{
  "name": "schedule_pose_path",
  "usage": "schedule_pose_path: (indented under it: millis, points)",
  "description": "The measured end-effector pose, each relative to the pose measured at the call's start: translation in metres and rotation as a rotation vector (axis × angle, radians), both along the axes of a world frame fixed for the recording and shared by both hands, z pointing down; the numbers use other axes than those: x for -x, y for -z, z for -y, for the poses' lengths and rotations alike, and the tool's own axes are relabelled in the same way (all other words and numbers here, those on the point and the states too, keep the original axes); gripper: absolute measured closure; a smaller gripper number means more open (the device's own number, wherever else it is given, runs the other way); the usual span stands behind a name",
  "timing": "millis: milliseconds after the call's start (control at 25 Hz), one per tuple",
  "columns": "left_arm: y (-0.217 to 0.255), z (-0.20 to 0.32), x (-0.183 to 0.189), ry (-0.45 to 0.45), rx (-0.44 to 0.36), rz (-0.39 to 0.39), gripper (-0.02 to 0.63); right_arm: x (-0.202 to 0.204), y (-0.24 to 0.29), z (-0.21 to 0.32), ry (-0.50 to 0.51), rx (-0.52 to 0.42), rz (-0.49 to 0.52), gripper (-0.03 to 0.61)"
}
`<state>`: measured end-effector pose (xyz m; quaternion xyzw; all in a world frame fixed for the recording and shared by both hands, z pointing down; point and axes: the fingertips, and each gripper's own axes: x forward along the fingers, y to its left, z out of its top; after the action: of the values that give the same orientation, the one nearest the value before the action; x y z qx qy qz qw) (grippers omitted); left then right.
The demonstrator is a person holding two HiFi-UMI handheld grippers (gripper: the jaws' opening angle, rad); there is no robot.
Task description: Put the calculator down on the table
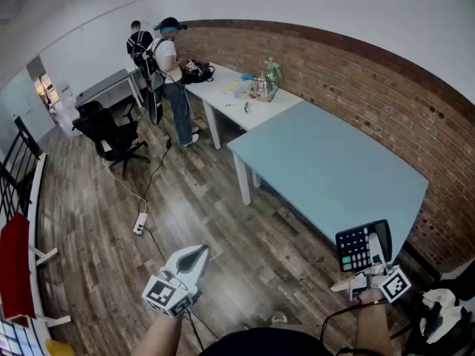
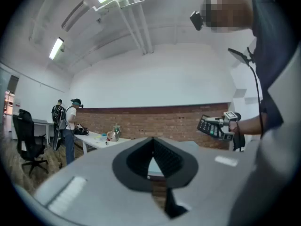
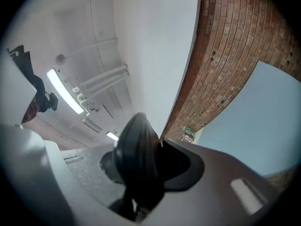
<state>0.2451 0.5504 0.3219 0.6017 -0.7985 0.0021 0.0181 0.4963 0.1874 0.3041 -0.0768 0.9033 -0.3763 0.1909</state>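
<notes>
calculator in right tongs (bottom edge hidden)

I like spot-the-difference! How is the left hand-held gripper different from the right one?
The left hand-held gripper is shut on nothing; the right hand-held gripper clamps a black calculator. The left hangs over the wooden floor; the right is at the blue table's corner. Both carry a square-marker cube.

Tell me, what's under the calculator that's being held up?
The calculator hangs in the air, clamped in the right gripper. Below it lies wooden floor, beside the blue table's corner. The patch straight behind it is covered.
</notes>
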Motion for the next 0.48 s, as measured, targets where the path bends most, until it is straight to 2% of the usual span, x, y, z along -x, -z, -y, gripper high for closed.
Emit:
schedule_pose_path:
  millis: [480]
  points:
    - [0.0, 0.027, -0.002, 0.015, 0.011, 0.005, 0.612, 0.005, -0.011, 0.016, 0.057, 0.008, 0.014, 0.446]
